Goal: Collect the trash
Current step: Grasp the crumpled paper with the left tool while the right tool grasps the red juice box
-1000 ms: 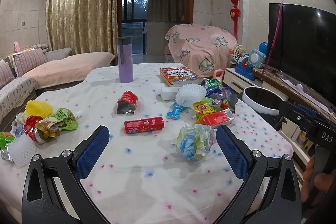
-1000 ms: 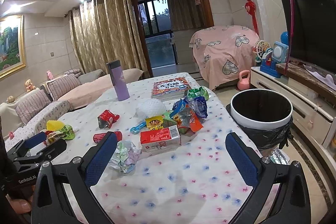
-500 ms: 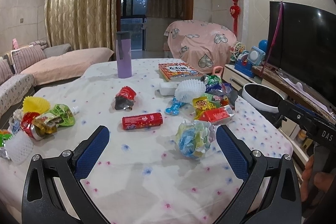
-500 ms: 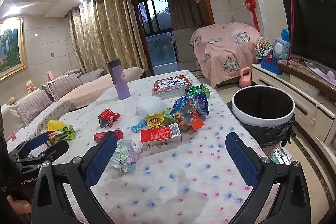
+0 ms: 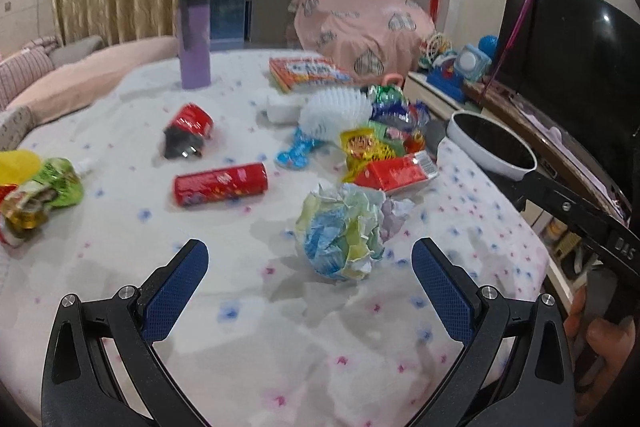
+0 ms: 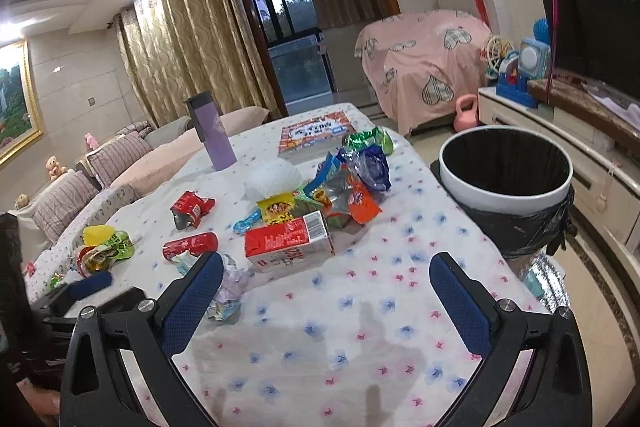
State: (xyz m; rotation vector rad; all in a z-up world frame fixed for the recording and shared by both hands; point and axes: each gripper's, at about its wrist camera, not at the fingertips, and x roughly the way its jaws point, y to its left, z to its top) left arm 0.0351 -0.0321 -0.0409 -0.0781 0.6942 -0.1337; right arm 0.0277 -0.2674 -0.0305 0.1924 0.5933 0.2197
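Left gripper (image 5: 310, 263) hovers low over the desk (image 5: 280, 327), fingers (image 5: 176, 291) spread wide, nothing between them. Crumpled paper ball (image 5: 342, 231), pastel blue/yellow/green, sits just ahead of the left gripper, nearer its right finger, not touching either.

Right gripper (image 6: 326, 281) also above the desk, fingers (image 6: 460, 307) spread wide w/ nothing held. From the right wrist view its left finger partly covers the same paper ball (image 6: 228, 295).

Other trash on the floral cloth:
- red carton (image 6: 288, 243) lying on its side, just beyond the paper ball
- red tube can (image 5: 220, 183) lying flat, to the left of the ball
- crushed red can (image 5: 187, 135) further back
- pile of snack wrappers (image 6: 348, 183) behind the carton, w/ a white foam net (image 5: 334, 109) beside it
- blue candy wrapper (image 5: 298, 149) near the foam net
- green pouch (image 5: 60, 183) & more wrappers at the far left edge, well apart from the rest

Purple tumbler (image 5: 195, 41) stands upright at the back of the desk; a book (image 5: 310, 73) lies flat near it.

Trash bin (image 6: 506, 183), white rim w/ black liner, stands on the floor just beside the desk's right edge. TV (image 5: 572, 51) on the cabinet behind it.
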